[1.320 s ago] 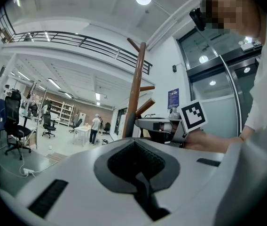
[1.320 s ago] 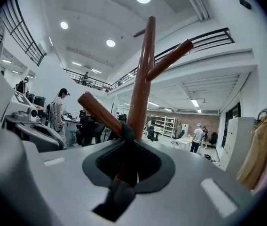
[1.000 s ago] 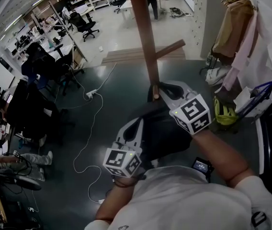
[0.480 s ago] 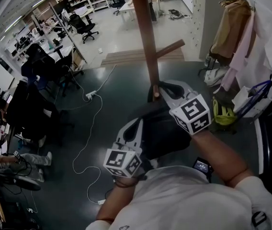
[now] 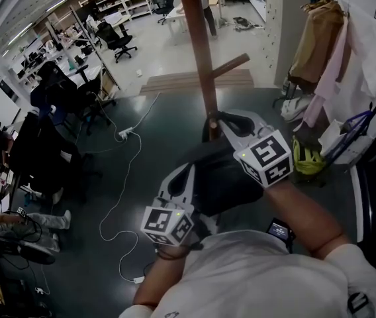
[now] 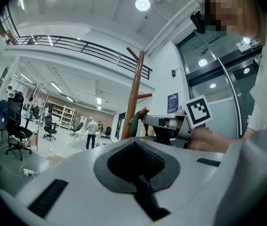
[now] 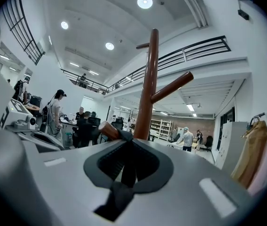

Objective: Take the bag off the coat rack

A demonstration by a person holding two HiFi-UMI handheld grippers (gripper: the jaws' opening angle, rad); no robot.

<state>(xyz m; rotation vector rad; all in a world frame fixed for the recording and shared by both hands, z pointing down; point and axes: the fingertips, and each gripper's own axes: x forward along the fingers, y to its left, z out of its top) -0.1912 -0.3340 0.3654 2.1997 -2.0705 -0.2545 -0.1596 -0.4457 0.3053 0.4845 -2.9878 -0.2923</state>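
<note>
We see the coat rack (image 5: 200, 52) on the dark floor (image 5: 141, 144), its brown pole rising through the middle of the head view. The black bag (image 5: 222, 177) hangs on the near side of the pole, under 1 short peg (image 7: 106, 128). The right gripper (image 7: 129, 161) has its jaws closed on the bag's strap (image 7: 124, 138), which loops over that peg. The left gripper (image 6: 136, 164), lower and to the left, has its jaws pressed together on what looks like a dark strip of the bag. Coats (image 5: 320, 52) hang at the far right.
</note>
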